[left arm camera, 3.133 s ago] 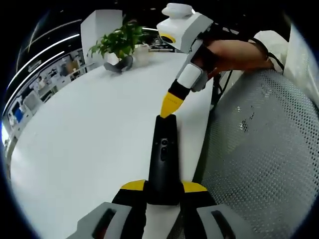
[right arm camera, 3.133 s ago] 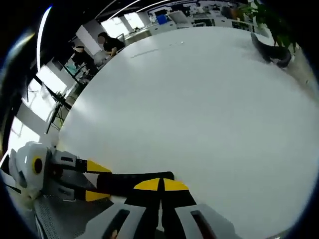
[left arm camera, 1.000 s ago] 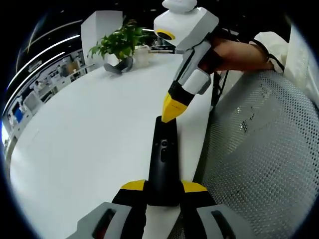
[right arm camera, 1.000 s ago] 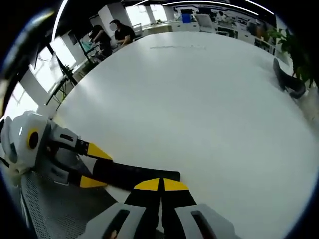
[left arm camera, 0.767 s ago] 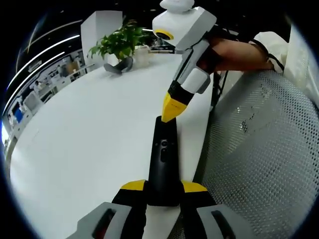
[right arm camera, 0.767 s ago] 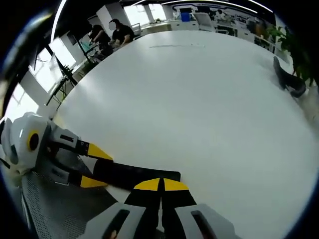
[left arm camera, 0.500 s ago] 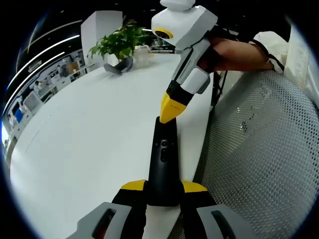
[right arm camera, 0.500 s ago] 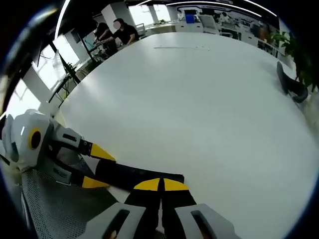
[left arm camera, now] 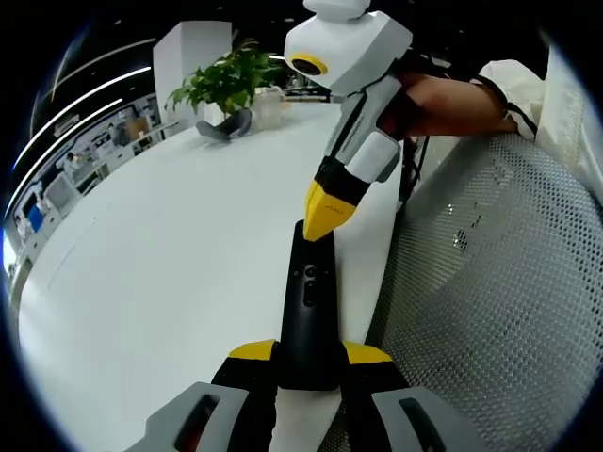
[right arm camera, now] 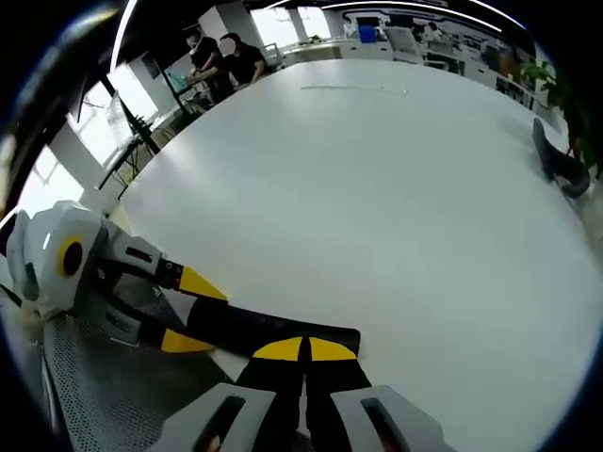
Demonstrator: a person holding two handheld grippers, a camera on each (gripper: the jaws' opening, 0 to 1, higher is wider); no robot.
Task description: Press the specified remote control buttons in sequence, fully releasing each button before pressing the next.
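A potted plant (left arm camera: 221, 77) stands at the white table's (left arm camera: 170, 235) far end, beside a mesh chair (left arm camera: 490, 282).

Slim black remote control (left arm camera: 307, 299) lies flat along the white table's edge.

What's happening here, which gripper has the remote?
The left gripper clamps the near end of a black remote control on the white table. The right gripper, fingers shut, has its yellow tips at the remote's far end. A potted plant stands at the table's far side.
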